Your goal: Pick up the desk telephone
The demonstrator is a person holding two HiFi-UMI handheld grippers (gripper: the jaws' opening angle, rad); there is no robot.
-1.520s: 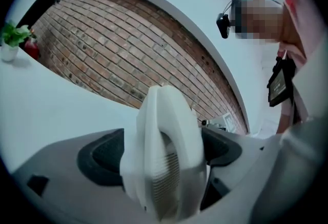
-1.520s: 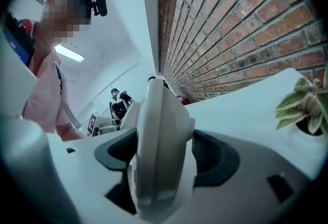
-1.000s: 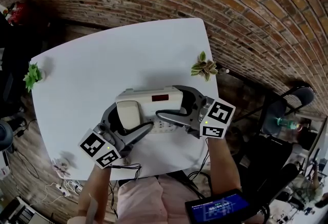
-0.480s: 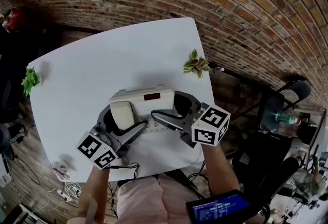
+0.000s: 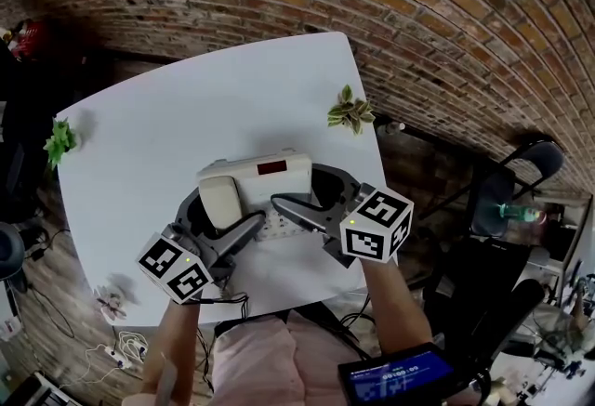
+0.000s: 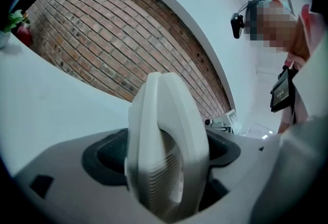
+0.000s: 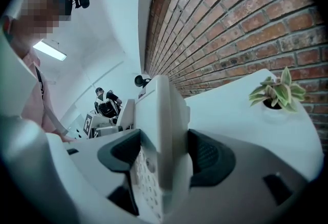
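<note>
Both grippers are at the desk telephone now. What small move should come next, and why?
Probably let the right gripper finish closing before any lift. Its jaws are closing on the right edge of the desk telephone, which stands between them with the pads seemingly touching it. The left gripper clamps the handset, and the telephone seems to rest on the table.

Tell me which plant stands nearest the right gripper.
The striped plant at the table's far right edge, beyond the right gripper, whose jaws are closing on the telephone. The green plant and pale plant stand at the left edge.
</note>
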